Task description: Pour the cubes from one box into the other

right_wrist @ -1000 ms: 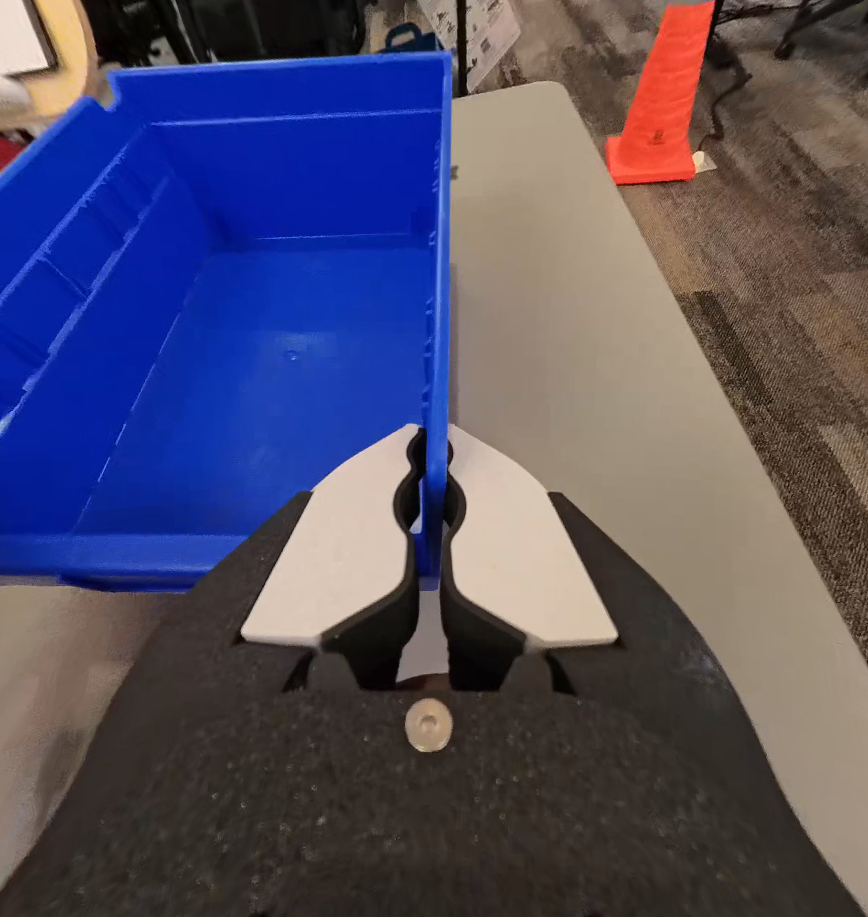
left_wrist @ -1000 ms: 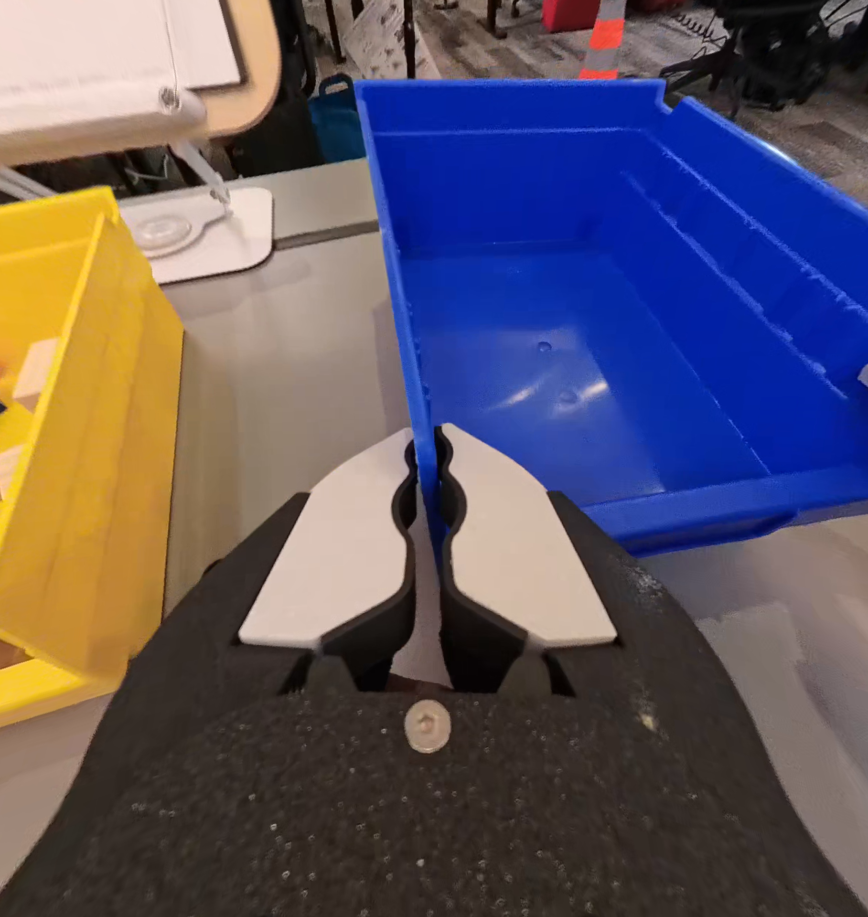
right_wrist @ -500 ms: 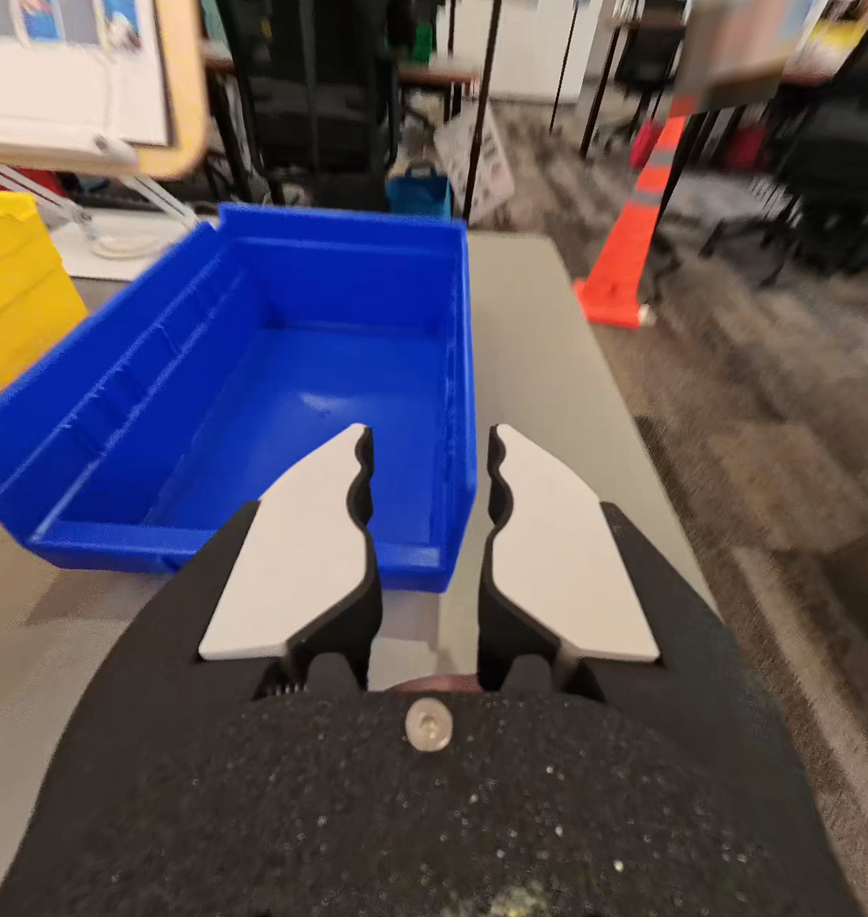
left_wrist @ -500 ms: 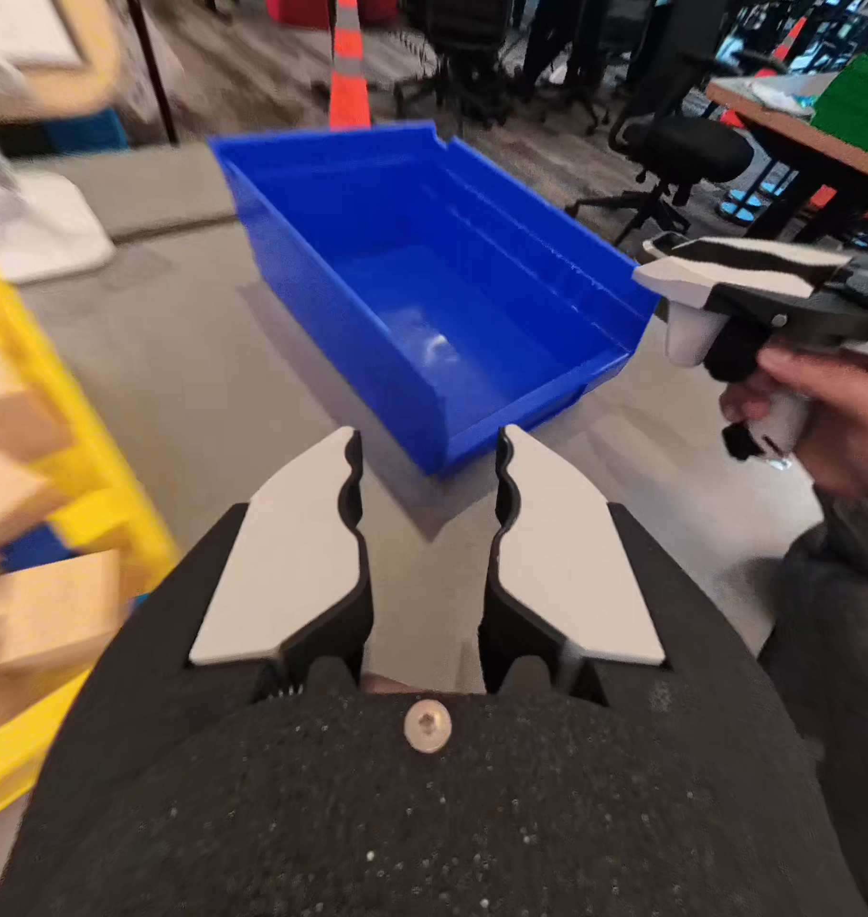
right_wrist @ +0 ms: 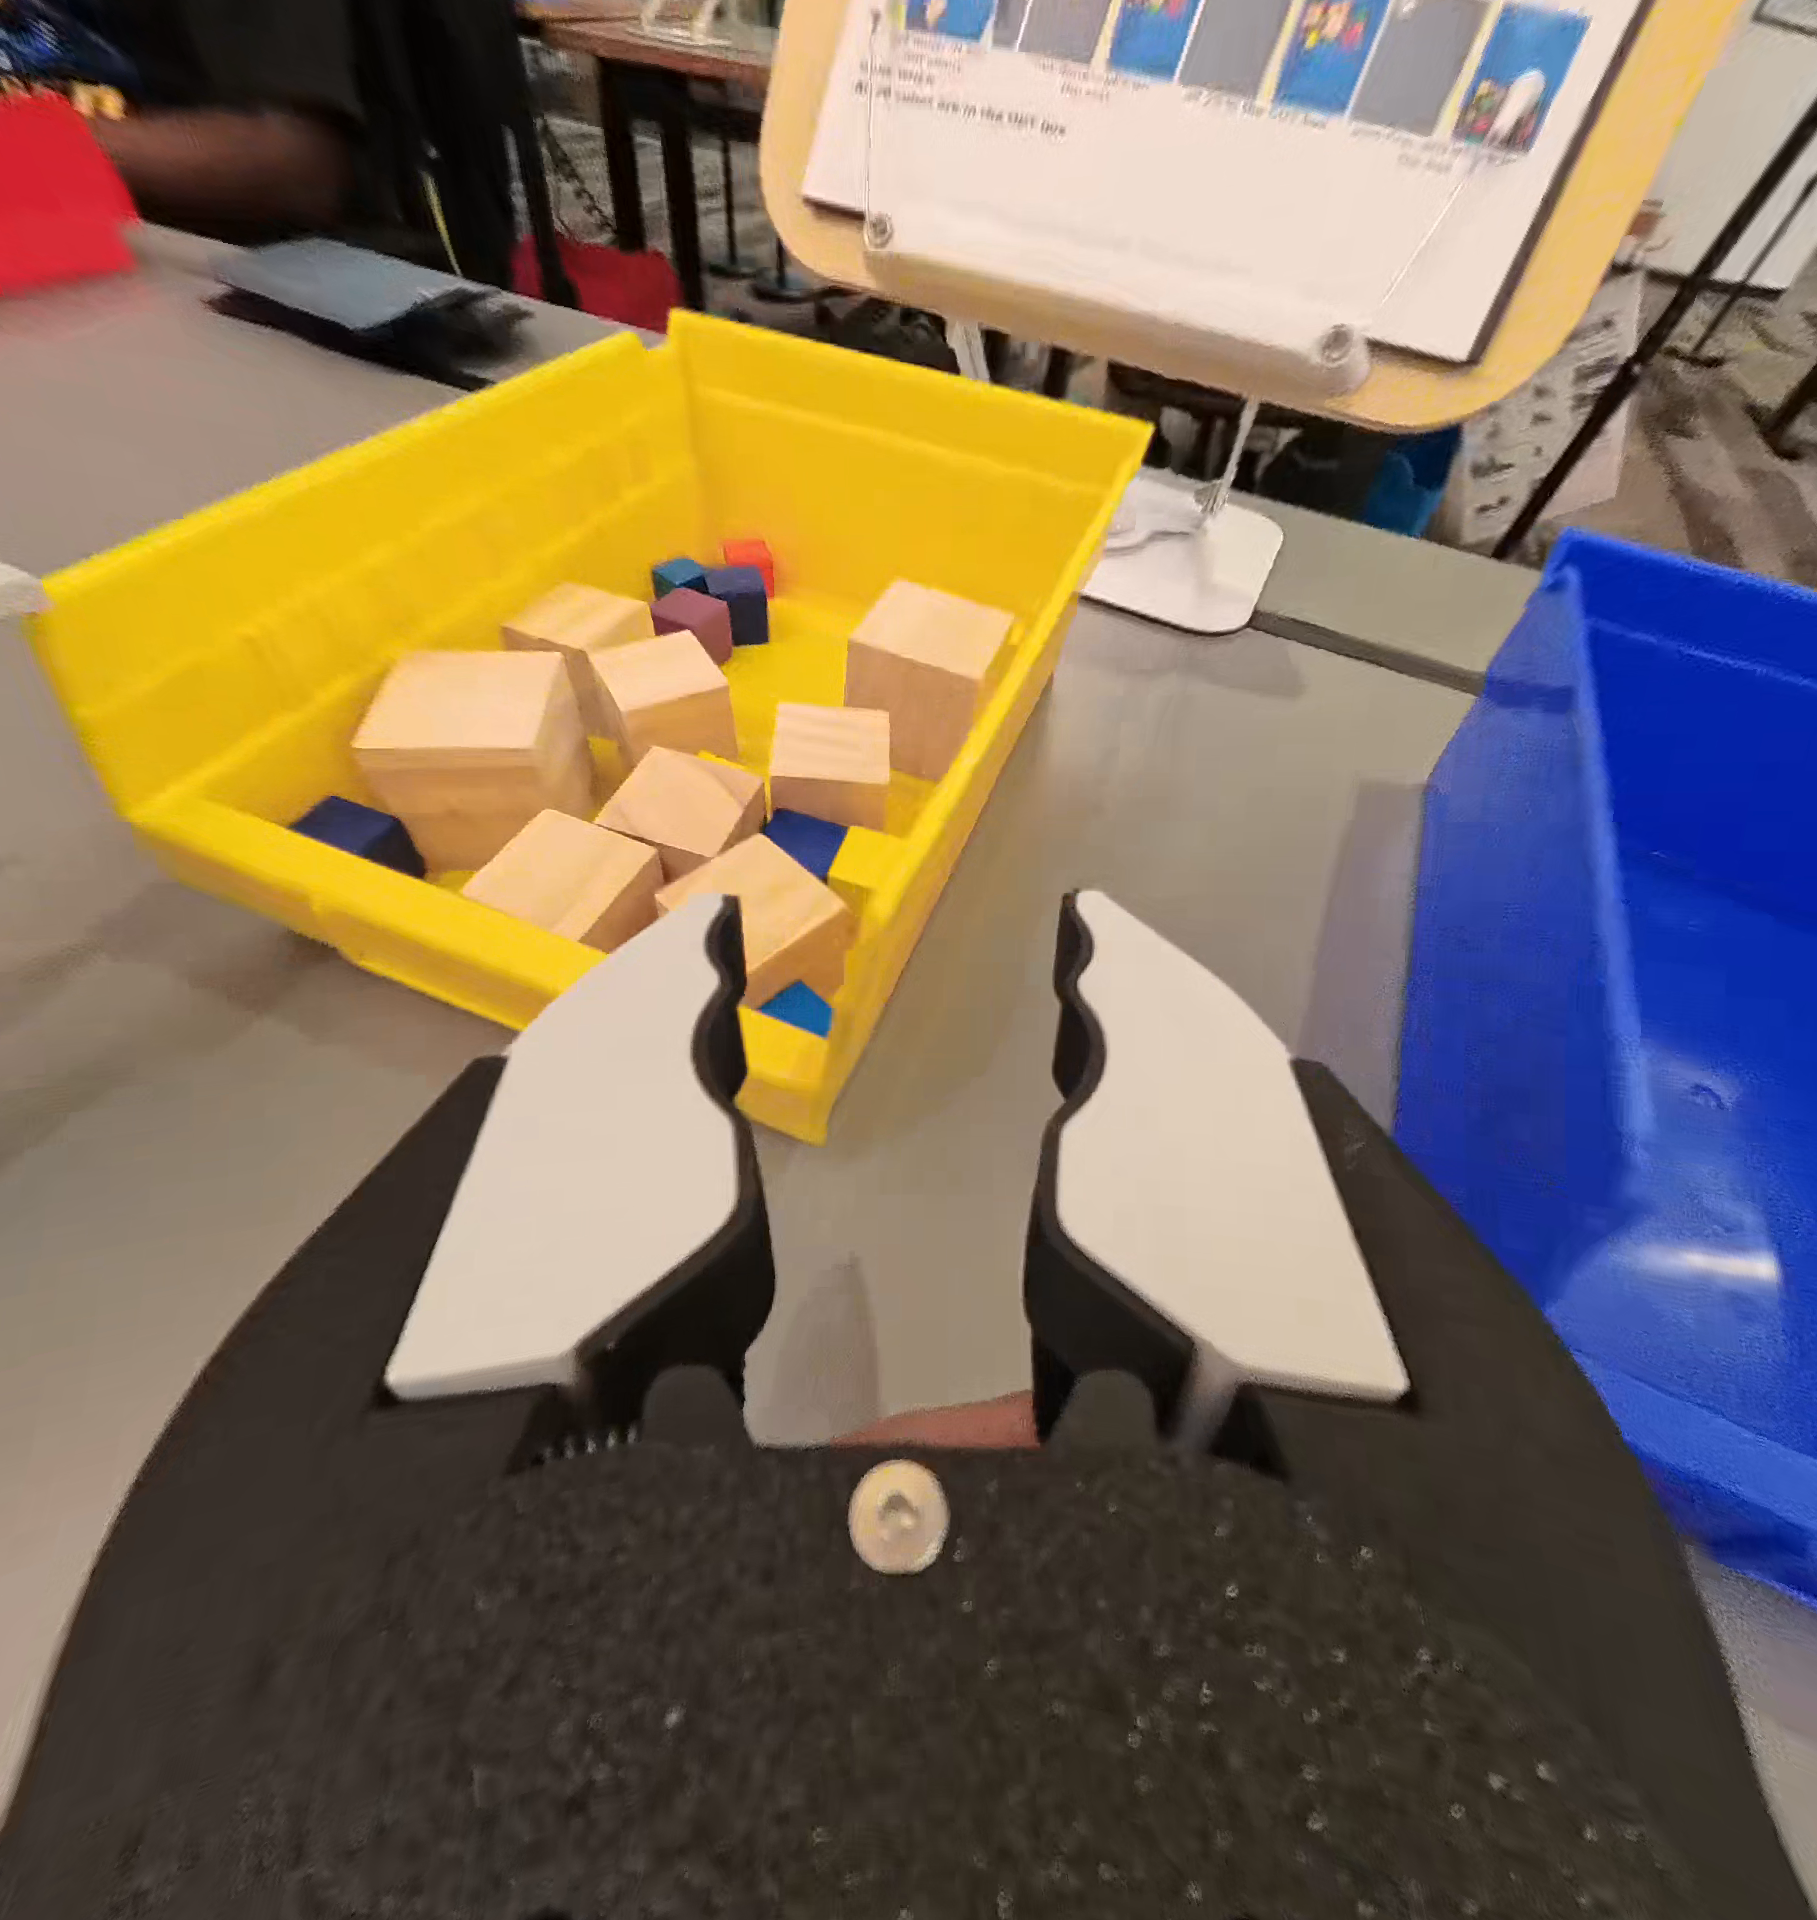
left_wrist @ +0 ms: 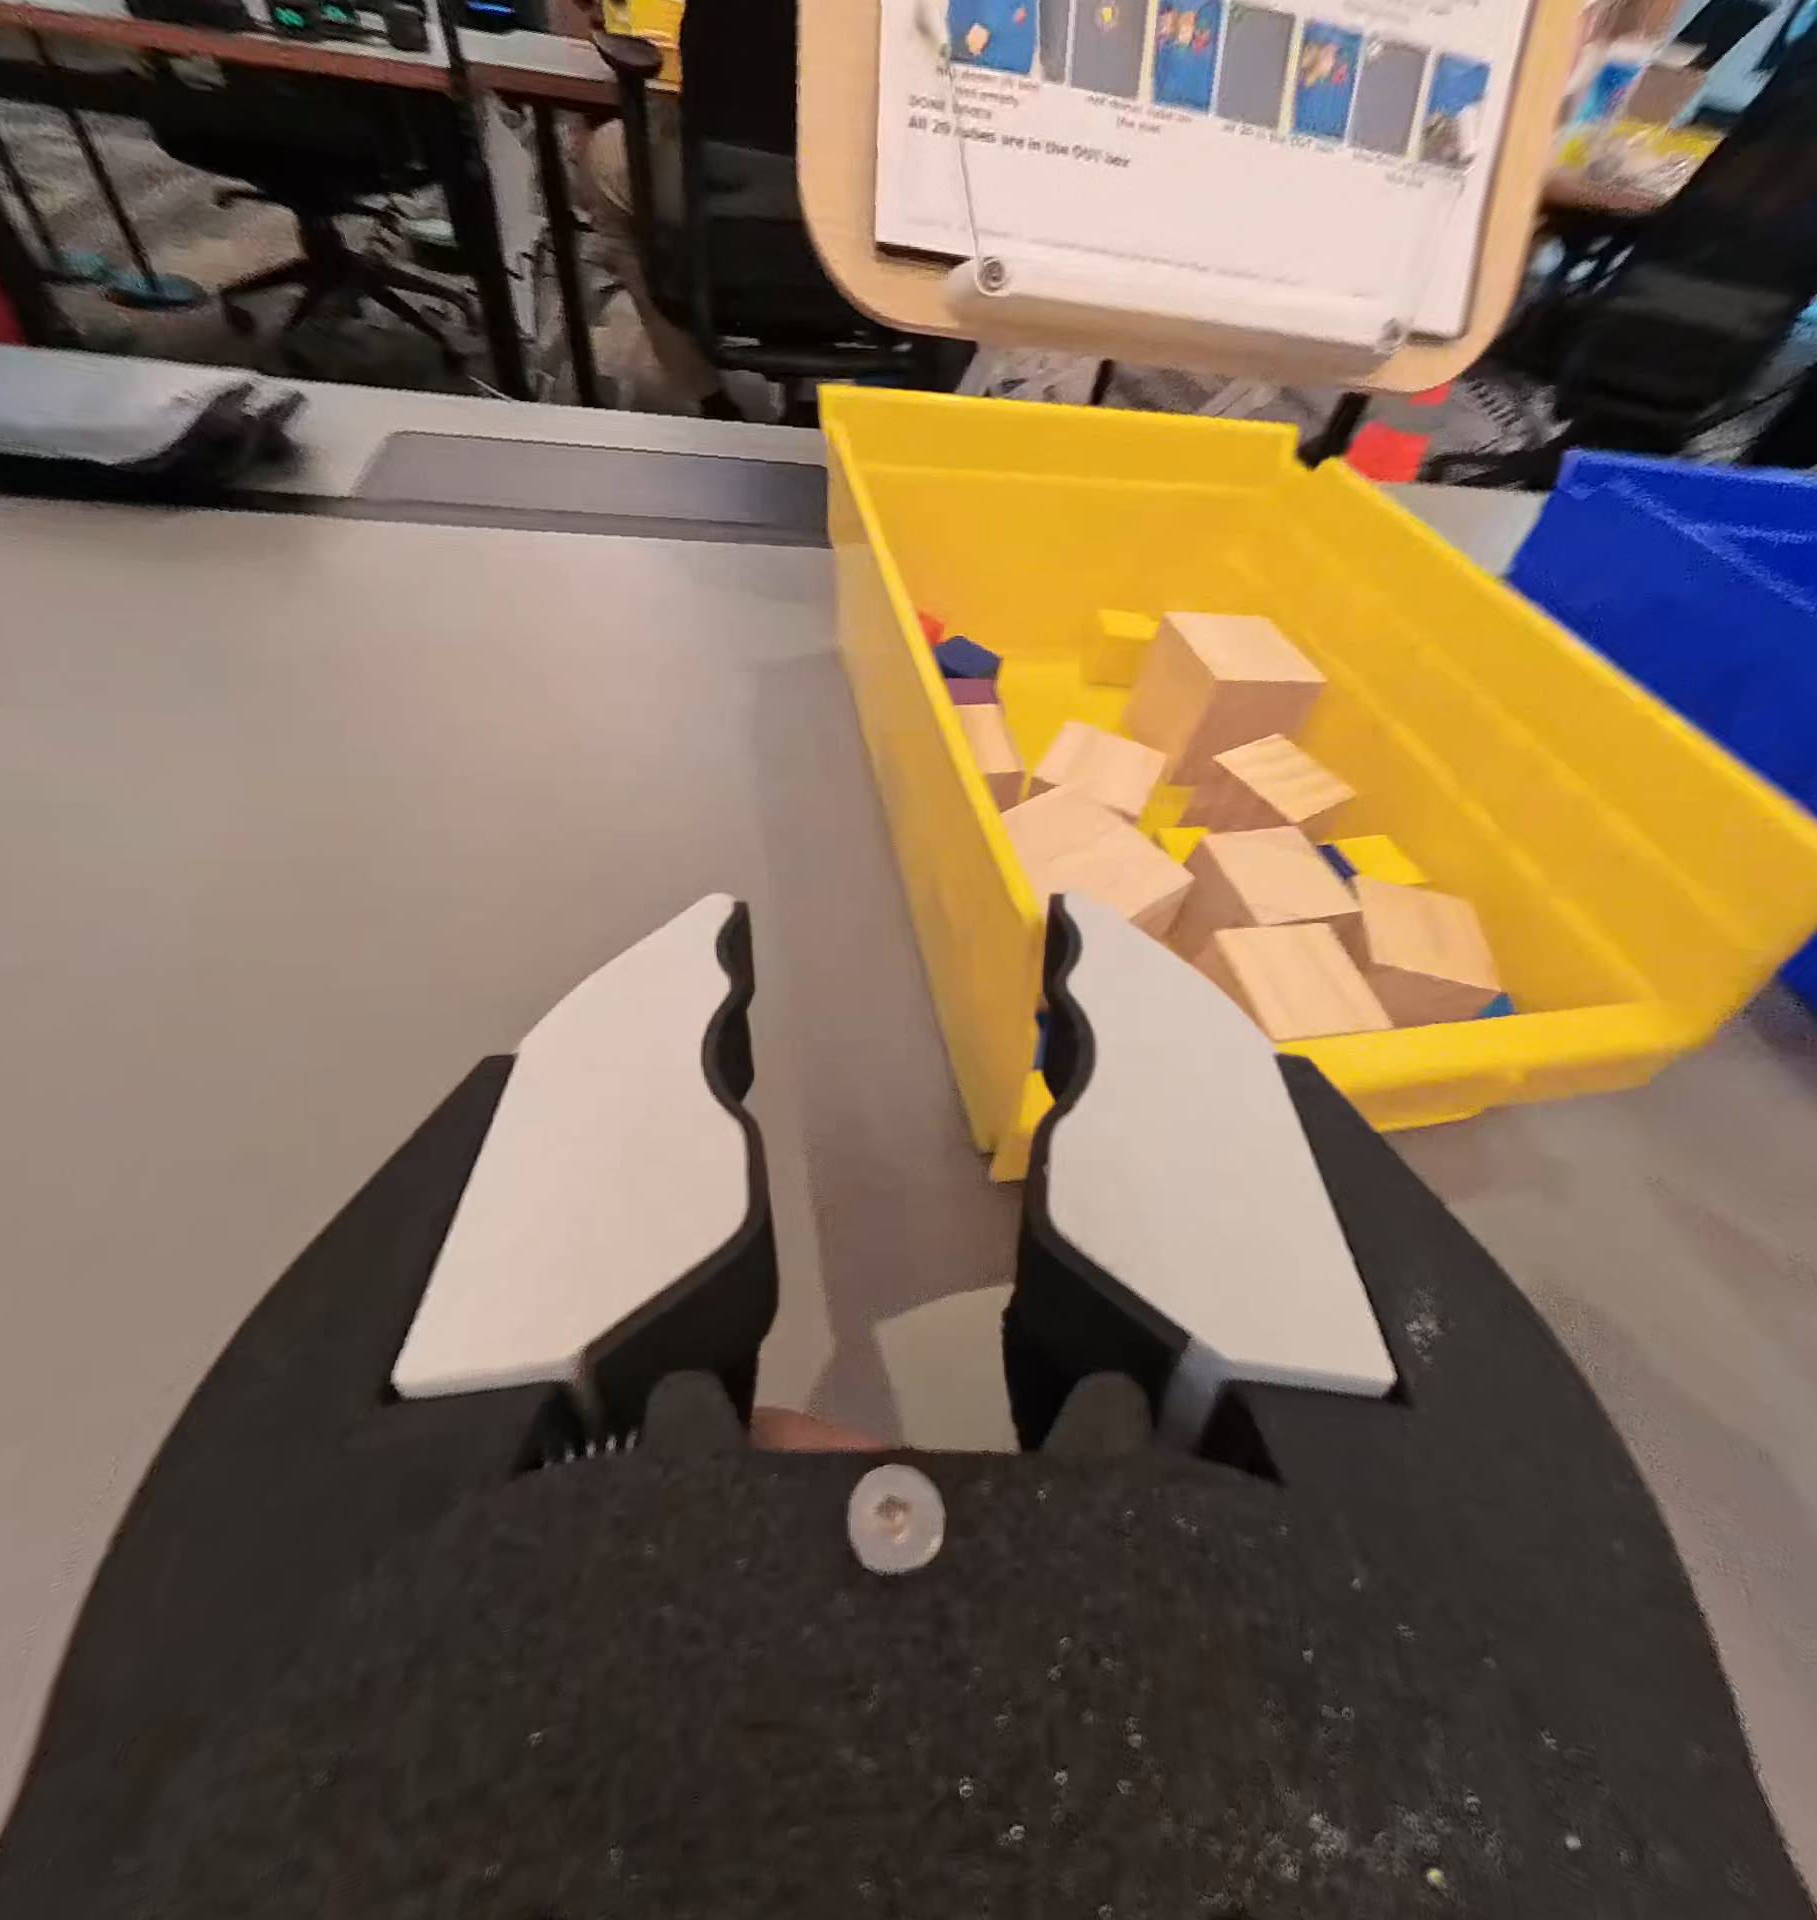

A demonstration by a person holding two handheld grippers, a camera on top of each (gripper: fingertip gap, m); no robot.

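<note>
— We start with the grey surface: beyond its far edge we see office chairs, table legs and a wooden board on a stand with a printed sheet clipped to it.

— And our tools? We see the left tool spread wide with nothing between its fingers, hovering over bare surface.

— The right tool is just as wide and just as empty.

— Where is the yellow box for us? Ahead of the left tool and slightly to its right; its near corner sits just beyond that tool's right fingertip.

— From the right tool, the same yellow box lies ahead and to the left, its near corner close to the left fingertip. We cannot tell whether anything touches.

— Inside it we count many pale wooden cubes piled loosely, with small coloured cubes, blue, purple and red, toward the far end and a few blue ones near the front.

— The blue box stands to the right of the right tool, beside the yellow one but apart from it, showing a bare floor inside.

— From the left tool we glimpse the blue box only at the far right, blurred.
</note>
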